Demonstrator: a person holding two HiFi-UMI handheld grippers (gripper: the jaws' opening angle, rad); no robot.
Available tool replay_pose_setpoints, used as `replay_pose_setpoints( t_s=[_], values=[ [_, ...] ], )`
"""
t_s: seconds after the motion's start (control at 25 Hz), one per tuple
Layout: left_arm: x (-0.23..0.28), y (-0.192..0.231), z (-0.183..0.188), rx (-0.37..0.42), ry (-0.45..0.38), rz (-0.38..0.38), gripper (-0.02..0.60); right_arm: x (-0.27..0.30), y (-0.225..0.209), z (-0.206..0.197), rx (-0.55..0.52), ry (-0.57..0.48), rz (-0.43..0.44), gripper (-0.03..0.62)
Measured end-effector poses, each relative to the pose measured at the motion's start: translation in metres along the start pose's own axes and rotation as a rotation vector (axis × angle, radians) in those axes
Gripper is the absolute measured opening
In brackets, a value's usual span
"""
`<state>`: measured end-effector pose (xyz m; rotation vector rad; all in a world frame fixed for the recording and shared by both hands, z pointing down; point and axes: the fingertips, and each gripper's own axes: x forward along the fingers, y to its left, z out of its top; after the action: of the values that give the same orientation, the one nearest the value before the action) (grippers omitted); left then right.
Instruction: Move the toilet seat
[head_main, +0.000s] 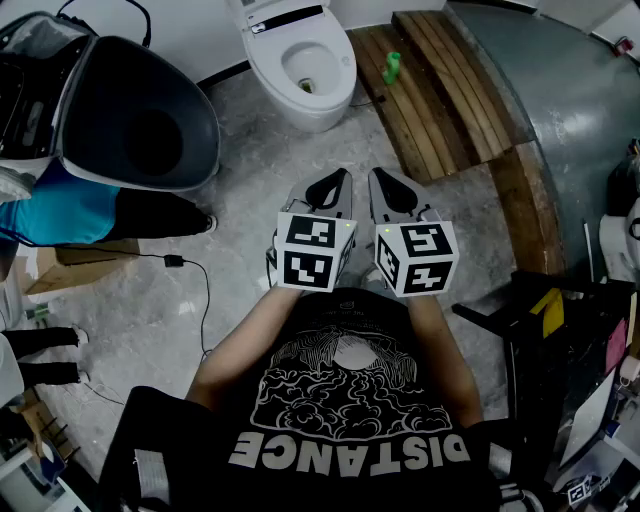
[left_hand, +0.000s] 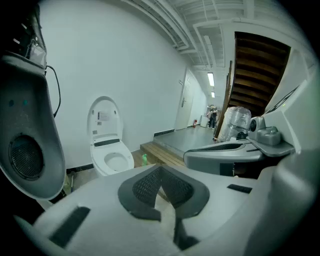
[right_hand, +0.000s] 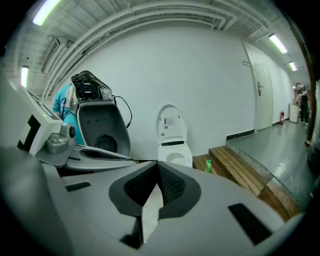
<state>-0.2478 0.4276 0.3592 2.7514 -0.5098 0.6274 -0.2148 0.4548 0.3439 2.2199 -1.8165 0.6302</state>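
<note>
A white toilet (head_main: 300, 65) stands against the far wall with its lid (left_hand: 104, 117) raised upright and its seat (head_main: 310, 50) down over the bowl. It shows small in the right gripper view too, the toilet (right_hand: 172, 145). Both grippers are held side by side in front of the person's chest, well short of the toilet. My left gripper (head_main: 330, 190) is shut with nothing between its jaws, seen as the left gripper (left_hand: 161, 187). My right gripper (head_main: 392, 192) is also shut and empty, seen as the right gripper (right_hand: 156, 190).
A large grey dome-shaped pod (head_main: 135, 115) stands open at the left, a person in a teal top (head_main: 55, 205) beside it. A wooden step (head_main: 440, 85) with a green bottle (head_main: 391, 67) lies right of the toilet. A cable (head_main: 180, 265) crosses the floor. Dark equipment (head_main: 560, 350) sits at right.
</note>
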Motion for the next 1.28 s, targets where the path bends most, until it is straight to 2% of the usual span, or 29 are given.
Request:
replay_pose_setpoints(
  t_s=[0.36,0.68,1.04,1.28],
  values=[
    [-0.001,0.005,-0.001,0.002,0.002,-0.01,0.012,0.003,0.006,-0.001,0.014,-0.001,-0.004,0.018],
    [0.015,0.009,0.004,0.0,0.005,-0.006,0.012,0.014,-0.005,0.002,0.013,0.003,-0.003,0.02],
    [0.067,0.013,0.028,-0.001,0.009,0.047,0.012,0.049,-0.05,0.017,-0.005,0.004,0.05,0.02],
    [0.118,0.021,0.052,-0.02,0.02,0.09,0.012,0.084,-0.098,0.038,-0.004,0.013,0.078,0.018]
  ],
)
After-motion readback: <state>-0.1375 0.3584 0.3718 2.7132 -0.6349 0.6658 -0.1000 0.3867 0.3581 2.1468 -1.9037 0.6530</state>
